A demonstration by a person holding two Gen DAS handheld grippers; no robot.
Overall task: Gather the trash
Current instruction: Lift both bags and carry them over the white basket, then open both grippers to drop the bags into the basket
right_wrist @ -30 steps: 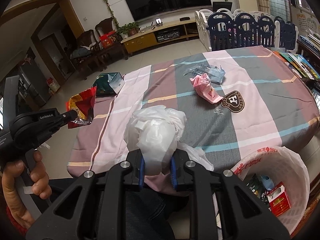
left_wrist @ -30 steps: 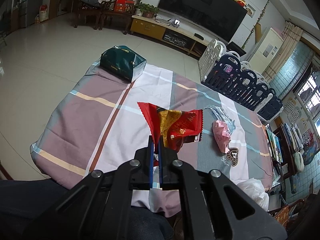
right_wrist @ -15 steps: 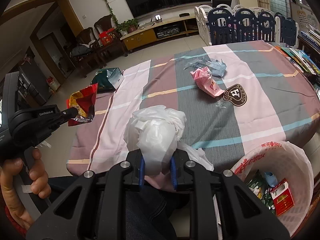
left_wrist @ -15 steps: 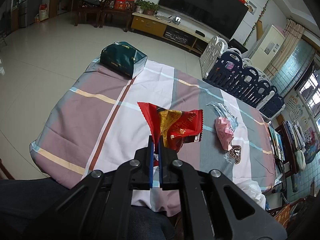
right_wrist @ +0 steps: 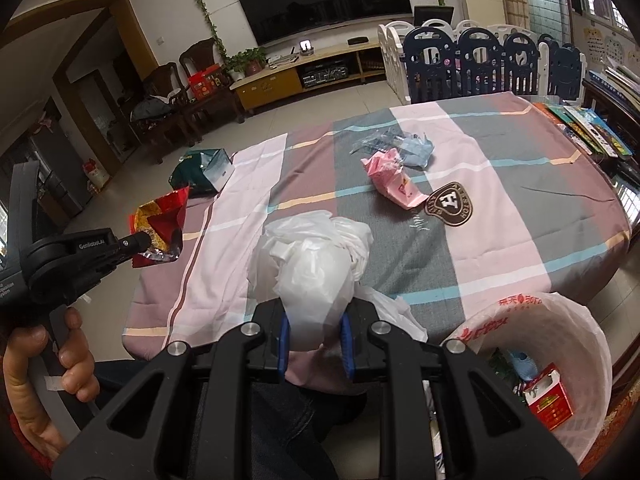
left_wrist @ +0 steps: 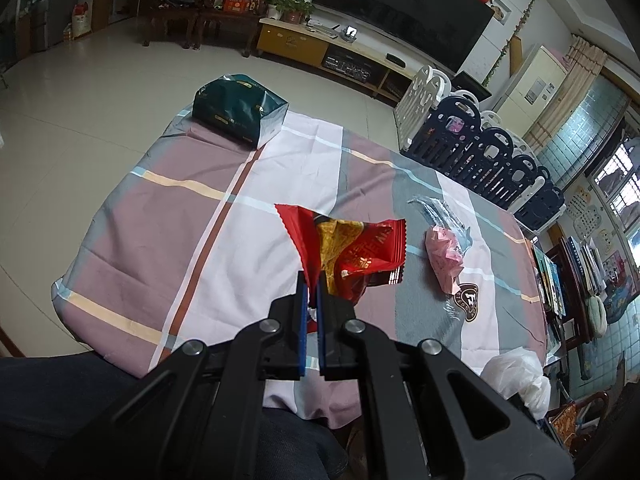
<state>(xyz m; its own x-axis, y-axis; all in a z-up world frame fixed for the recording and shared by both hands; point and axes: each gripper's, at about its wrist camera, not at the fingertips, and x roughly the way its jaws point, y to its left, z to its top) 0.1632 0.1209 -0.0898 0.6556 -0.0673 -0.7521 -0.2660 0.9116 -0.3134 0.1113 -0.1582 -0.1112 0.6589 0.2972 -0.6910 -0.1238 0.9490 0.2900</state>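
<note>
My left gripper (left_wrist: 312, 280) is shut on a corner of a red and gold snack wrapper (left_wrist: 356, 250), held in the air above the near side of the table. From the right wrist view the same wrapper (right_wrist: 160, 226) hangs from the left gripper (right_wrist: 146, 242) at the left. My right gripper (right_wrist: 314, 326) is shut on a crumpled white plastic bag (right_wrist: 312, 264) over the table's near edge. A pink wrapper (right_wrist: 394, 182), a light blue wrapper (right_wrist: 416, 148) and clear plastic (right_wrist: 374, 142) lie on the cloth. The lined bin (right_wrist: 560, 320) stands at lower right.
A plaid cloth (left_wrist: 200, 240) covers the table. A dark green bag (left_wrist: 238, 110) sits at its far left corner. Books (right_wrist: 592, 128) lie along the right edge. A playpen fence (right_wrist: 480, 60) stands beyond the table. A hand (right_wrist: 48, 364) grips the left tool's handle.
</note>
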